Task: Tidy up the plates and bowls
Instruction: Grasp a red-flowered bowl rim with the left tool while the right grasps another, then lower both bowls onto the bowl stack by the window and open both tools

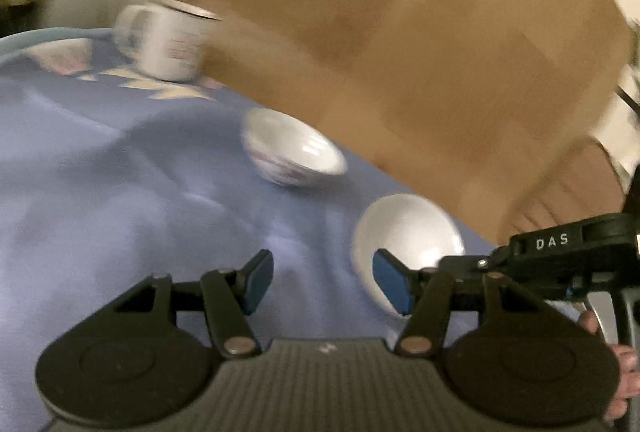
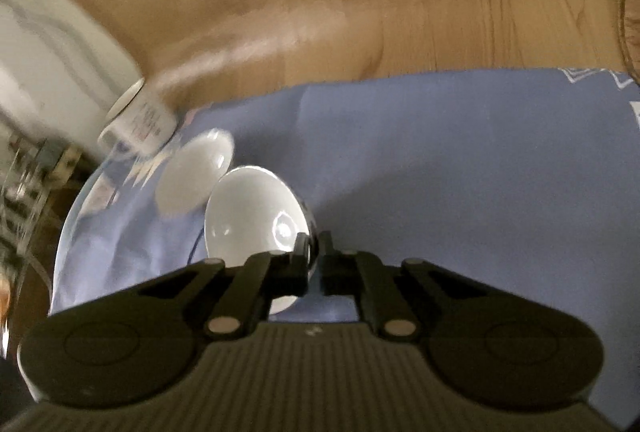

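Note:
A plain white bowl [image 2: 256, 208] is tipped on its side over the blue cloth [image 2: 440, 172], and my right gripper [image 2: 314, 252] is shut on its rim. The left wrist view shows this same bowl [image 1: 408, 232] with the right gripper [image 1: 446, 264] reaching in from the right edge. My left gripper [image 1: 326, 282] stands open just left of that bowl, with only cloth between its blue pads [image 1: 260, 280]. A second white bowl [image 1: 294, 150] with a painted band on its outside sits further along the cloth; in the right wrist view this second bowl [image 2: 196, 176] lies just beyond the held one.
A white mug [image 1: 168, 40] with printing stands near the far edge of the cloth-covered table [image 1: 80, 192]; the right wrist view has the mug [image 2: 138, 124] at the left. Wooden floor [image 1: 400, 32] lies past the table's edge. A hand [image 1: 624, 364] shows at the right.

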{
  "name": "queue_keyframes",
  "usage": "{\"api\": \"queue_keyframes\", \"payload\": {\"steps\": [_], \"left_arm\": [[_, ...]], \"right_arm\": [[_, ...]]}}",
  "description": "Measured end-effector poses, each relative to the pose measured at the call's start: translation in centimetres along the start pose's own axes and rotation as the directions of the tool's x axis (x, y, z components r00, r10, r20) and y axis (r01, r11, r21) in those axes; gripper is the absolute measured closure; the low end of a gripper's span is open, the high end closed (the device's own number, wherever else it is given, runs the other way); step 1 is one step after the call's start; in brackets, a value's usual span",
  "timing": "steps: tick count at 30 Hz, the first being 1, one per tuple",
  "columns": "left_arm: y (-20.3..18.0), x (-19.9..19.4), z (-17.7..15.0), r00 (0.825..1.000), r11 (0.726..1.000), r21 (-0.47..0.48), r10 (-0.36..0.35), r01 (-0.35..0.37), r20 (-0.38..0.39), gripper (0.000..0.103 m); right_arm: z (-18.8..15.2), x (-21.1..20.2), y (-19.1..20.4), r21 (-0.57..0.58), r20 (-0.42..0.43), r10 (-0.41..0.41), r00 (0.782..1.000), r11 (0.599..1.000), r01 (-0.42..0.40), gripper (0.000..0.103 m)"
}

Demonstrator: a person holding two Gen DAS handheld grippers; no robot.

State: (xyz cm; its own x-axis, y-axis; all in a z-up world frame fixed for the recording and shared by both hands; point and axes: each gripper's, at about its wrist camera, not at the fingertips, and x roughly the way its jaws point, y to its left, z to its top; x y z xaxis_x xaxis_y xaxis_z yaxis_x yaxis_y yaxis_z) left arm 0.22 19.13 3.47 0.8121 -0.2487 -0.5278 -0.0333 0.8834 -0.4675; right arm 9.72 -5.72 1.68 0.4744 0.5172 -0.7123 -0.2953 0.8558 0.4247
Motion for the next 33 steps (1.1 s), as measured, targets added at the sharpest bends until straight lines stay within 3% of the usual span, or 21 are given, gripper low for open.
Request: {"api": "queue_keyframes", "payload": {"steps": [3, 4, 5, 7, 11, 15, 19, 26, 33], "left_arm": [[-2.3, 0.3, -0.9, 0.999, 0.992, 0.127, -0.007, 0.011, -0.032, 0.055], [-2.8, 0.4, -1.2, 0.999, 0.988, 0.153, -0.017, 0.024, -0.045, 0.066], [-3.3, 0.6, -1.5, 0.997, 0.984, 0.175, -0.030, 0.042, -0.071, 0.083], [-4.4, 0.9, -2.3, 0.994, 0.975, 0.216, -0.029, 0.052, -0.108, 0.088], [-5.4, 0.2, -3.0, 0.995, 0.972, 0.235, 0.016, 0.008, -0.100, 0.089], [-5.3, -0.2, -3.5, 0.992, 0.986, 0.168, 0.010, 0.012, -0.126, 0.089], [-6.8, -0.6, -4.1, 0.990, 0.984, 0.180, 0.034, -0.009, -0.137, 0.088], [-12.8, 0.8, -4.1, 0.983, 0.973, 0.211, -0.056, 0.093, -0.175, 0.088], [-21.1, 4.5, -4.8, 0.959, 0.936, 0.280, -0.145, 0.213, -0.244, 0.087]], "right_arm": [[-2.0, -1.8, -0.2, -0.013, -0.044, 0.041, 0.998, 0.999, -0.041, 0.096], [-2.7, -2.3, -0.4, -0.019, -0.052, 0.051, 0.997, 0.998, -0.052, 0.096], [-3.3, -2.8, -0.6, -0.019, -0.057, 0.059, 0.997, 0.998, -0.060, 0.095], [-4.3, -3.6, -1.1, -0.007, -0.064, 0.079, 0.995, 0.997, -0.079, 0.095], [-5.6, -4.9, -1.8, -0.033, -0.013, 0.067, 0.998, 0.997, -0.067, 0.088], [-6.2, -4.6, -1.6, -0.050, -0.003, 0.074, 0.997, 0.996, -0.074, 0.088], [-6.4, -4.4, -1.3, -0.089, 0.011, 0.048, 0.999, 0.995, -0.047, 0.092], [-7.0, -9.0, -3.5, -0.170, 0.148, -0.030, 0.989, 0.984, 0.055, 0.094], [-7.5, -14.7, -8.5, -0.132, 0.306, -0.181, 0.935, 0.964, 0.230, 0.094]]}}
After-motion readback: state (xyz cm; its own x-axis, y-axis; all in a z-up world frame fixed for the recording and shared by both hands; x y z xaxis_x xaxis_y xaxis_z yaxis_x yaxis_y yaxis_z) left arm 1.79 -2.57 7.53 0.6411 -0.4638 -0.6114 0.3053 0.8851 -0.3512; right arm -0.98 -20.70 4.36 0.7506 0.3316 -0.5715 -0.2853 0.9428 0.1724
